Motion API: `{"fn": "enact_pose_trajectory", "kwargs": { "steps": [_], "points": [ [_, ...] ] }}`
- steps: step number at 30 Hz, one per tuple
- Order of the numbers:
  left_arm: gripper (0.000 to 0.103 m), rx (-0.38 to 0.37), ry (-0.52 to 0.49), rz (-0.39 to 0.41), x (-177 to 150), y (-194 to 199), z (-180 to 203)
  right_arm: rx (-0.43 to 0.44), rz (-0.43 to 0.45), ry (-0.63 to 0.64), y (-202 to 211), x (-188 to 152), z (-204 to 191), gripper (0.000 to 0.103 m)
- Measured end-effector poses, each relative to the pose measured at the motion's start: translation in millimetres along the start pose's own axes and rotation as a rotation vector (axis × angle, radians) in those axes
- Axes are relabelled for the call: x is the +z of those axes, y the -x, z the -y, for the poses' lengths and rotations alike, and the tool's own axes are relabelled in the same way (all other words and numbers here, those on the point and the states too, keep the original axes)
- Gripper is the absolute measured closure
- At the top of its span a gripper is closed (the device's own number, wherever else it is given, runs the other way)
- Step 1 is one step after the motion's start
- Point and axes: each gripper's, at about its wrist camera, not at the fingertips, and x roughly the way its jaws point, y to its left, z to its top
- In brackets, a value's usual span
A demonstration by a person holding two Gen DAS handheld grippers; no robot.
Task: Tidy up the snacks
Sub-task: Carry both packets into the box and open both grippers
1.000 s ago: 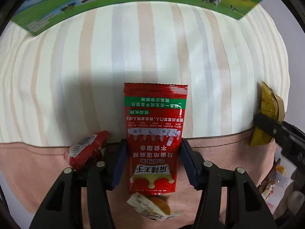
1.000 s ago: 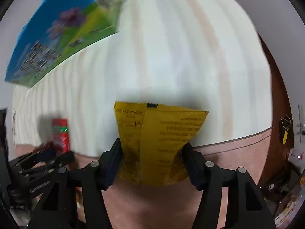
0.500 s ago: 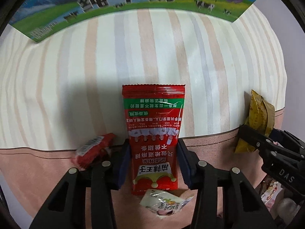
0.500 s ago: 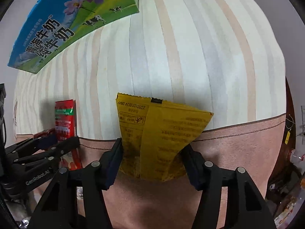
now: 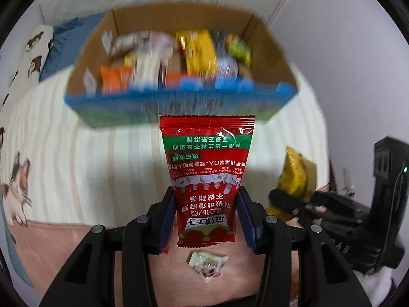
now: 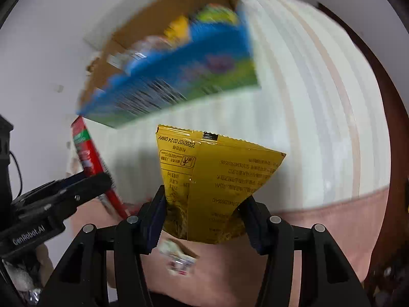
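My left gripper (image 5: 207, 220) is shut on a red snack packet (image 5: 207, 176) with a green band, held upright above the bed. My right gripper (image 6: 203, 217) grips a yellow snack packet (image 6: 217, 179), its jaws still closing and creasing the bag. Each wrist view shows the other gripper off to the side: the yellow packet (image 5: 297, 174) at right, the red packet (image 6: 87, 148) at left. Ahead stands an open cardboard box (image 5: 268, 48) with blue and green printed sides, holding several snacks. A small white snack packet (image 5: 208, 266) lies on the pink bedding below.
The striped cream sheet (image 5: 97, 158) spreads between me and the box. A pillow (image 5: 33, 51) with dog prints lies at far left, a cat-print fabric (image 5: 15, 189) at the left edge. A white wall (image 5: 345, 51) rises at right.
Both grippers have risen with their packets and tilted up, so the box's open top has come into view. The small red packet beside the left fingers is out of sight.
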Motion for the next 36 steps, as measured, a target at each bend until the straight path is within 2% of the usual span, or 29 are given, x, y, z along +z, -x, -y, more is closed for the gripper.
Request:
{"fn": "enact_pose_trajectory", "kwargs": {
  "steps": [2,5,10,12,16,20,27,30,31,32,34,36],
  "points": [
    [0.06,-0.025,0.005,0.03,23,15,0,0.035,0.029,0.027,17,21,-15,0.046],
    [0.06,-0.007,0.0,0.08,74,22,-1,0.056,0.065,0.05,27,55,-34,0.046],
    [0.06,0.054,0.011,0.11,141,20,-15,-0.034,0.099,0.087,18,135,-54,0.046],
    [0.06,0.071,0.033,0.092,162,11,-26,-0.062,0.085,0.088,9,157,-56,0.046],
    [0.059,0.117,0.061,0.007,207,-26,-53,-0.131,0.037,0.085,-20,198,-53,0.046],
    [0.059,0.165,0.096,-0.086,239,-72,-81,-0.176,-0.015,0.081,-48,218,-47,0.046],
    [0.059,0.242,0.098,-0.208,250,-133,-107,-0.211,-0.068,0.062,-85,230,-41,0.046],
    [0.057,0.251,0.112,-0.242,252,-145,-116,-0.235,-0.092,0.037,-99,232,-36,0.044],
    [0.056,0.24,0.131,-0.252,251,-148,-120,-0.241,-0.099,0.031,-102,230,-33,0.039],
    [0.054,0.23,0.141,-0.254,251,-149,-122,-0.247,-0.101,0.028,-105,230,-32,0.027],
    [0.045,0.21,0.15,-0.238,250,-149,-126,-0.259,-0.11,0.028,-108,231,-31,0.012],
    [0.027,0.188,0.146,-0.23,250,-149,-125,-0.263,-0.107,0.022,-108,230,-30,0.011]
  ]
}}
